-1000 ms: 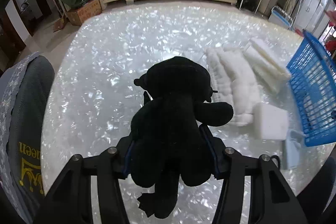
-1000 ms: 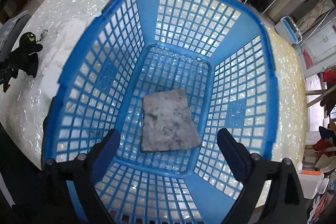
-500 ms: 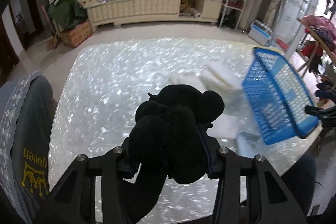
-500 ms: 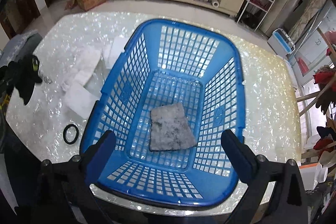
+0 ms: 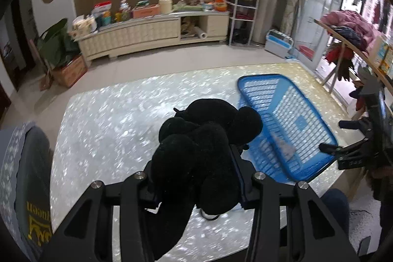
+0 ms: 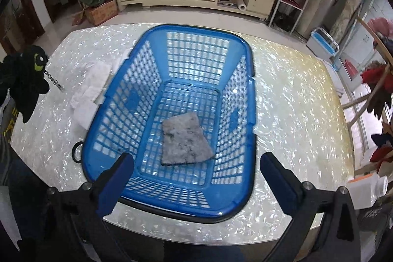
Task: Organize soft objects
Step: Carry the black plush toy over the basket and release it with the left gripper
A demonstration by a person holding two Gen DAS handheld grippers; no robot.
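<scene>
My left gripper (image 5: pixel 196 178) is shut on a black plush toy (image 5: pixel 203 144) and holds it in the air above the table, left of the blue basket (image 5: pixel 316 139). The toy also shows at the far left of the right wrist view (image 6: pixel 24 75), with a small chain hanging from it. My right gripper (image 6: pixel 196 178) is open and empty, above the near rim of the basket (image 6: pixel 248 95). A grey cloth (image 6: pixel 184 139) lies on the basket floor. White towels (image 6: pixel 91 87) lie on the table left of the basket.
The pearly table (image 6: pixel 294 114) carries the basket. A black ring (image 6: pixel 77 151) lies by the basket's near left corner. A grey chair back (image 5: pixel 24 178) stands at the table's left. A white bottle (image 6: pixel 368 188) is at the right edge.
My left gripper has lifted the plush toy off the table and swung right toward the basket. My right gripper has pulled back and up out of the basket, still open.
</scene>
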